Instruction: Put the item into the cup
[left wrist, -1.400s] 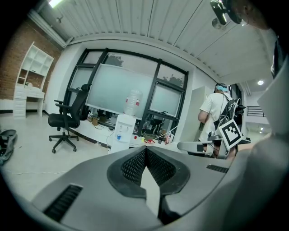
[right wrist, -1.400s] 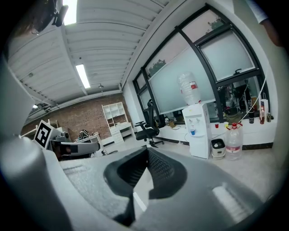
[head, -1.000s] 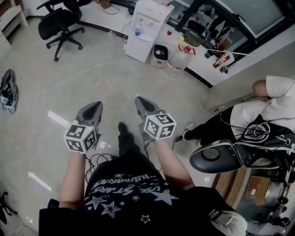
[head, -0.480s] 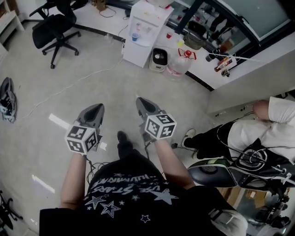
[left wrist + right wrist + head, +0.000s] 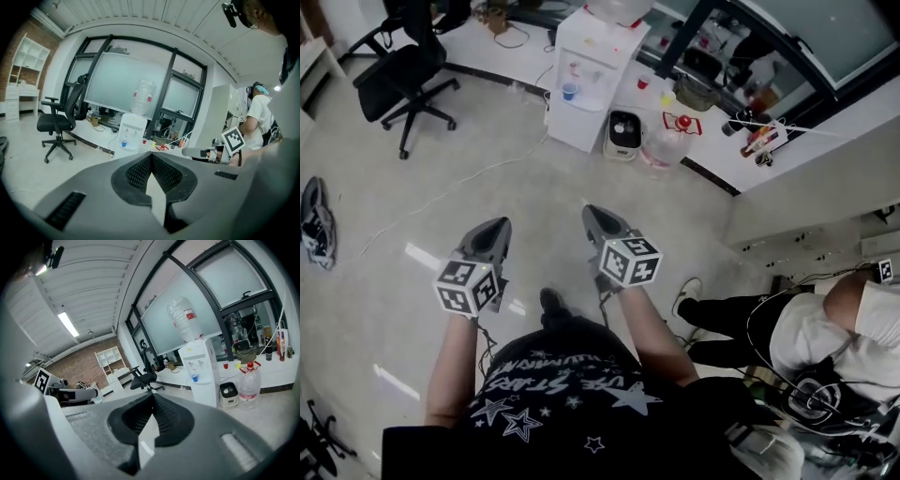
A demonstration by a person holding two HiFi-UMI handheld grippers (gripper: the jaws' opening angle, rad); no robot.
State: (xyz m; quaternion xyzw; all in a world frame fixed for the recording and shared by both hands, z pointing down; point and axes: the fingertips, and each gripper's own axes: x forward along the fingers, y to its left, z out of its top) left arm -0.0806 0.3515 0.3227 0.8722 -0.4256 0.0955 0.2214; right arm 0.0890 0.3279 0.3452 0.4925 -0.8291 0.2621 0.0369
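Both held out at waist height over the pale grey polished floor point(image 5: 412, 197), no tabletop in view.
- Left hand-held gripper point(image 5: 495, 225): jaws together, tips touching, nothing between them (own view point(image 5: 151, 154) confirms).
- Right hand-held gripper point(image 5: 592, 212): same, jaws together and empty point(image 5: 152, 395). The two sit side by side, apart, both aimed at the far wall.
- Cups: small blue cup point(image 5: 569, 91) sits in the tap recess of the white box-shaped water dispenser point(image 5: 591, 56), well away from both grippers. Small red cup point(image 5: 642, 82) is on the white ledge just right of the dispenser. Can't tell which is the task's cup, or which thing is the item.
- On the floor beside the dispenser: small white-and-black appliance point(image 5: 624, 131), then a clear plastic water jug with red cap point(image 5: 664, 136).
- Black wheeled office chair point(image 5: 398, 70) far left.
- Second person in a white shirt point(image 5: 825, 328) sits low at right.
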